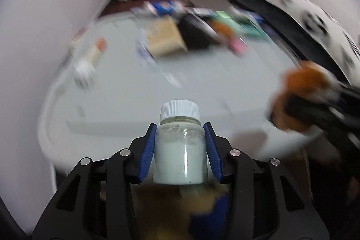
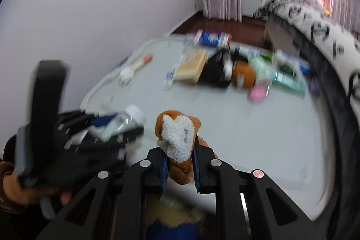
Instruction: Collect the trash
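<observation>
My left gripper (image 1: 180, 141) is shut on a clear bottle with a white cap (image 1: 180, 143), held upright above the near edge of the white table (image 1: 126, 91). My right gripper (image 2: 180, 159) is shut on an orange and white fuzzy sock (image 2: 177, 138), held above the table's near side. The right gripper with the sock shows at the right of the left wrist view (image 1: 301, 100). The left gripper with the bottle shows at the left of the right wrist view (image 2: 108, 129). Below both grippers lies a blurred brown and blue container (image 2: 171, 222).
Clutter lies along the table's far side: a tan box (image 2: 191, 66), a black bag (image 2: 216, 71), another orange sock (image 2: 244, 75), a blue box (image 2: 211, 38), green packets (image 2: 285, 78), a pink item (image 2: 257, 91). An orange-tipped tube (image 2: 140, 64) lies at the left. A patterned blanket (image 2: 315, 28) lies at the right.
</observation>
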`<state>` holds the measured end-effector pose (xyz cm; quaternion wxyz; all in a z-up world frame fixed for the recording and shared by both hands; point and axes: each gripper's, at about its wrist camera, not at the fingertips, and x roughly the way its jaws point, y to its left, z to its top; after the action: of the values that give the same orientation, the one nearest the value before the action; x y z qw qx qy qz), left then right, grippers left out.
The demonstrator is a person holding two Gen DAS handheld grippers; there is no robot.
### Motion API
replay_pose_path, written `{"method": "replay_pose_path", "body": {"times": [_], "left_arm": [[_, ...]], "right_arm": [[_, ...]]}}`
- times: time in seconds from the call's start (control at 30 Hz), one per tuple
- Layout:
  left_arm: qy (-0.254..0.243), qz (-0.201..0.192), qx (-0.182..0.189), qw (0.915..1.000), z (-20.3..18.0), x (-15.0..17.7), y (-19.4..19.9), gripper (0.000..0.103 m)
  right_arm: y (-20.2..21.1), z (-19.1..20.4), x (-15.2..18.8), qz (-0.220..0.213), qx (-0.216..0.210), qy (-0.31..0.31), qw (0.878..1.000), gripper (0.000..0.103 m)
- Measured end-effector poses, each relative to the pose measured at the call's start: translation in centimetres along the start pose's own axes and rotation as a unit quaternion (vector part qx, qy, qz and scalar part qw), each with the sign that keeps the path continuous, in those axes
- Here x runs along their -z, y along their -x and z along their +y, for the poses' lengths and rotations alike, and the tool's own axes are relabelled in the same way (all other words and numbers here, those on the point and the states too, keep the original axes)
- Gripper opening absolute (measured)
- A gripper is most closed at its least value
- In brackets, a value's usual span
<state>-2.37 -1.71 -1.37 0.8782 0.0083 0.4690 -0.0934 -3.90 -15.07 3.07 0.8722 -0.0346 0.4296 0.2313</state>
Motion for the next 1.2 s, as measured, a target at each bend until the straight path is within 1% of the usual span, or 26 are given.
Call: {"method": "replay_pose_path", "body": {"times": [0.07,0.1,0.13,0.2,0.23,0.27,0.3,0.33,0.37,0.4,0.5,0.6,0.63,0.7,0.73,0.77,0.8,0.83,0.9,0.93,1.0,1.03,1.1,1.13,1.17,1.2], "left_arm": [[-0.01,0.032,0.018,0.9993,-1.1,3.4,0.5,0.042],[-0.012,0.048,0.021,0.9986,-1.4,4.7,0.3,0.042],[-0.009,0.069,0.023,0.9973,-1.4,6.1,0.0,0.042],[-0.006,0.109,0.019,0.9938,-1.5,7.5,-1.2,0.042],[0.008,0.13,0.014,0.9914,-1.3,8.1,-1.8,0.048],[0.012,0.149,0.002,0.9887,-1.3,8.3,-2.3,0.065],[0.011,0.163,-0.011,0.9864,-1.4,8.4,-2.7,0.071],[0.005,0.165,-0.023,0.9859,-1.6,8.3,-2.9,0.072],[0.0,0.159,-0.025,0.987,-1.8,8.1,-2.8,0.072],[-0.002,0.152,-0.026,0.988,-1.9,7.8,-2.7,0.072],[0.0,0.11,-0.031,0.9935,-1.8,5.4,-1.3,0.072],[0.014,0.065,-0.044,0.9968,-0.5,1.4,0.0,0.072],[0.023,0.045,-0.054,0.9973,0.3,-0.1,0.5,0.072],[0.045,0.013,-0.067,0.9967,2.4,-3.1,1.2,0.072],[0.06,-0.012,-0.077,0.9952,3.9,-5.5,1.6,0.073],[0.066,-0.023,-0.096,0.9929,5.0,-7.1,1.4,0.082],[0.071,-0.028,-0.123,0.9894,6.1,-8.7,0.8,0.083],[0.074,-0.031,-0.146,0.986,6.9,-9.9,0.1,0.083],[0.077,-0.018,-0.185,0.9796,8.7,-11.6,-2.5,0.083],[0.08,-0.007,-0.195,0.9776,9.6,-12.0,-3.8,0.083],[0.087,0.023,-0.212,0.9732,11.3,-12.4,-7.1,0.083],[0.095,0.03,-0.216,0.9713,12.1,-12.5,-8.3,0.083],[0.111,0.036,-0.206,0.9716,12.9,-12.4,-9.8,0.078],[0.122,0.043,-0.199,0.9714,13.4,-12.2,-10.6,0.076],[0.13,0.048,-0.195,0.971,13.7,-12.1,-11.1,0.071],[0.136,0.054,-0.184,0.9721,13.8,-11.9,-11.7,0.059]], "right_arm": [[0.0,0.2,2.9,0.024,-0.006,-0.016,1.0,0.018],[-0.2,0.3,4.7,0.044,-0.004,-0.023,0.999,0.018],[-0.3,0.4,5.8,0.055,-0.003,-0.029,0.998,0.018],[-0.6,0.2,8.1,0.085,-0.002,-0.046,0.995,0.019],[-0.8,0.0,9.0,0.101,0.002,-0.053,0.993,0.023],[-1.1,-0.1,9.7,0.113,0.007,-0.061,0.992,0.027],[-1.6,-0.3,10.2,0.129,0.009,-0.066,0.989,0.032],[-1.9,-0.4,10.4,0.143,0.012,-0.069,0.987,0.033],[-2.0,-0.6,10.4,0.14,0.017,-0.072,0.987,0.034],[-1.9,-0.8,10.0,0.133,0.018,-0.074,0.988,0.035],[-0.9,-1.0,8.1,0.099,0.019,-0.078,0.992,0.049],[0.5,-1.0,5.5,0.057,0.021,-0.074,0.995,0.049],[1.0,-0.9,4.4,0.042,0.023,-0.069,0.996,0.049],[1.7,-0.9,2.3,0.018,0.03,-0.065,0.997,0.05],[2.0,-1.2,1.2,0.009,0.029,-0.065,0.997,0.053],[2.4,-1.6,-0.4,-0.004,0.031,-0.066,0.997,0.055],[2.6,-1.9,-1.6,-0.012,0.034,-0.066,0.997,0.057],[3.0,-2.3,-3.2,-0.026,0.04,-0.065,0.997,0.057],[3.3,-3.4,-5.5,-0.047,0.051,-0.066,0.995,0.058],[3.3,-4.2,-7.0,-0.057,0.059,-0.072,0.994,0.058],[3.0,-5.6,-8.5,-0.071,0.07,-0.087,0.991,0.06],[2.9,-6.5,-9.0,-0.076,0.08,-0.095,0.989,0.061],[2.5,-9.0,-9.7,-0.084,0.105,-0.119,0.984,0.061],[2.1,-10.2,-9.8,-0.084,0.111,-0.132,0.981,0.061],[1.7,-11.1,-9.7,-0.082,0.115,-0.142,0.98,0.061],[1.0,-12.2,-9.5,-0.079,0.123,-0.155,0.977,0.061]]}}
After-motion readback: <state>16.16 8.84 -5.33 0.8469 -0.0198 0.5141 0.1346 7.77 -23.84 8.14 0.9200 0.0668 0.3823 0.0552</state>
